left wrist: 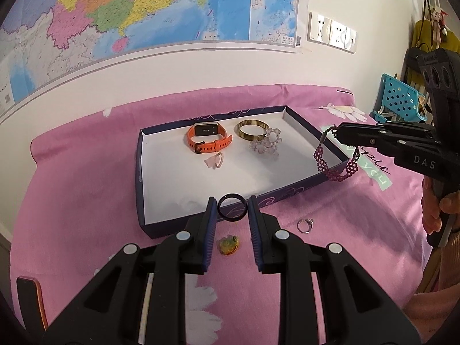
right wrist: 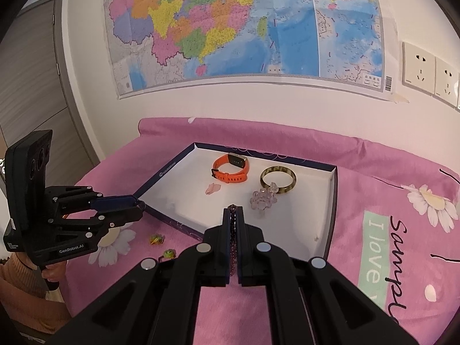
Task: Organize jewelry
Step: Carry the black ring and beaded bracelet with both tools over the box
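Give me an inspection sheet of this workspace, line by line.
Surface: pink floral cloth.
Job's things: shallow navy box with white lining holds orange watch, olive bangle, clear bead bracelet, pale pink ring.
Clutter: silver ring, yellow-green charm on cloth.
Grippers: left claw grips black ring; right claw shut on magenta beaded bracelet.
Cables: nothing seen.
Surroundings: wall map, sockets.

Bracelet [right wrist: 233, 238] mostly hidden between fingers
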Available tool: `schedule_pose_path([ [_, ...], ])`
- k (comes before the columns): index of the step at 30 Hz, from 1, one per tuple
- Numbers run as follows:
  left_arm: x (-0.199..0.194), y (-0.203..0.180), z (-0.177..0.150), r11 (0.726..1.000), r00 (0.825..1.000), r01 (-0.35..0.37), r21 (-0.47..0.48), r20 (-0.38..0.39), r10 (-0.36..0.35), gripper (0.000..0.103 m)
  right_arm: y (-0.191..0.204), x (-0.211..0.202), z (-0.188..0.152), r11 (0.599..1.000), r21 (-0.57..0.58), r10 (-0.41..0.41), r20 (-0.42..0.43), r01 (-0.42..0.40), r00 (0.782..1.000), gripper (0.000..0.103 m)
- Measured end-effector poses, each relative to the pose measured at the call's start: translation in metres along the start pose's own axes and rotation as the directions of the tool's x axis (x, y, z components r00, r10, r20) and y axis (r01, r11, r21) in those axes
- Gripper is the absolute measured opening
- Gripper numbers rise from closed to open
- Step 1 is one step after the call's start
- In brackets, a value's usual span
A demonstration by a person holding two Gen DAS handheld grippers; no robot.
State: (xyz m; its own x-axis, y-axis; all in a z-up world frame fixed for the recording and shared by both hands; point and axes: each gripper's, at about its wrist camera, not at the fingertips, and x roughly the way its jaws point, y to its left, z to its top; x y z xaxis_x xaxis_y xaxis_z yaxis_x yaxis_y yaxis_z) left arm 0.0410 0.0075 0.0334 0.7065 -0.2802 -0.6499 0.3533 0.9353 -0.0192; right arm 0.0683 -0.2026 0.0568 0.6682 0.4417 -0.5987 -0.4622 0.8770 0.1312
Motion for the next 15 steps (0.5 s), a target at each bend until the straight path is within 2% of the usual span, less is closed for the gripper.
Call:
schedule_pose_path([
  [15,0.014,0.004,0.010,1.000,1.000,0.007,-0.016,-0.012,-0.007,0.022,-0.006,0.013,0.012,1.000,0.005,0.008,0.000,-0.008,1.000,0.002],
])
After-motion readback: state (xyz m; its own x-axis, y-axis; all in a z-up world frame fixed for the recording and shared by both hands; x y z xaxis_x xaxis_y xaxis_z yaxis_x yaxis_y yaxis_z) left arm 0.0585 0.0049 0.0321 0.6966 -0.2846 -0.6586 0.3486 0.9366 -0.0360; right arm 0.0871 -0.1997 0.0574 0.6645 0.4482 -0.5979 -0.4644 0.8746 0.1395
